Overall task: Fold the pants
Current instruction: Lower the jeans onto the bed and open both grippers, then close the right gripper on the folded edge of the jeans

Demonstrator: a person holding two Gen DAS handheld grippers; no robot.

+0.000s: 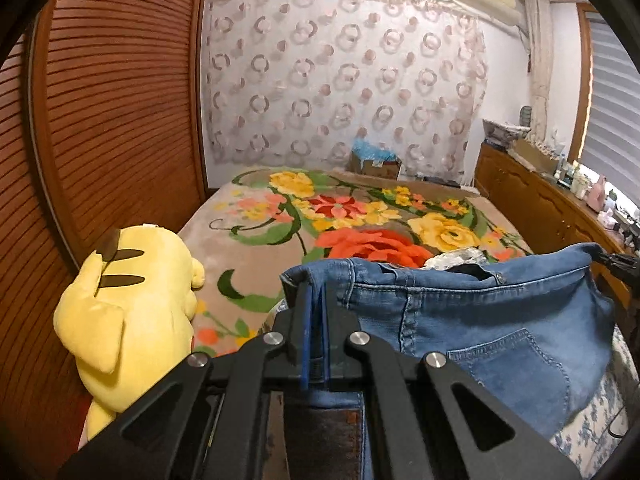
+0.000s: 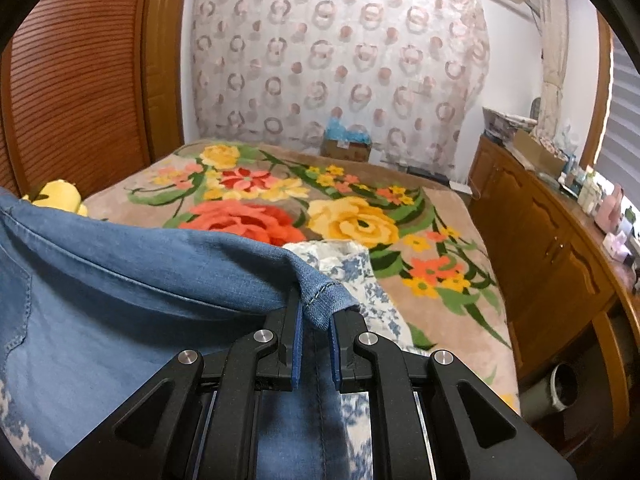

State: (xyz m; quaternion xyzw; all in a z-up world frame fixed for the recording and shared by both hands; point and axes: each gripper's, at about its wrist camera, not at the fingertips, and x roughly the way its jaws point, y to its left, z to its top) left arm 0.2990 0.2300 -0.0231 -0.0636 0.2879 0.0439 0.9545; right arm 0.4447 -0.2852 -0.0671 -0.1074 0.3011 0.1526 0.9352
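Observation:
Blue denim pants [image 1: 480, 320] hang stretched between my two grippers above the bed. My left gripper [image 1: 314, 300] is shut on the left end of the waistband. In the left wrist view a back pocket [image 1: 516, 364] faces me, and my right gripper [image 1: 618, 264] shows at the far right edge. In the right wrist view my right gripper [image 2: 316, 320] is shut on the right corner of the pants [image 2: 140, 280], with the denim bunched between the blue pads [image 2: 297, 344].
The bed has a floral blanket [image 1: 360, 224] and a blue-and-white floral cloth [image 2: 360, 272] under the pants. A yellow plush toy [image 1: 132, 308] lies at the left by the wooden louvred wardrobe [image 1: 100, 120]. A wooden cabinet [image 2: 552, 248] with clutter lines the right.

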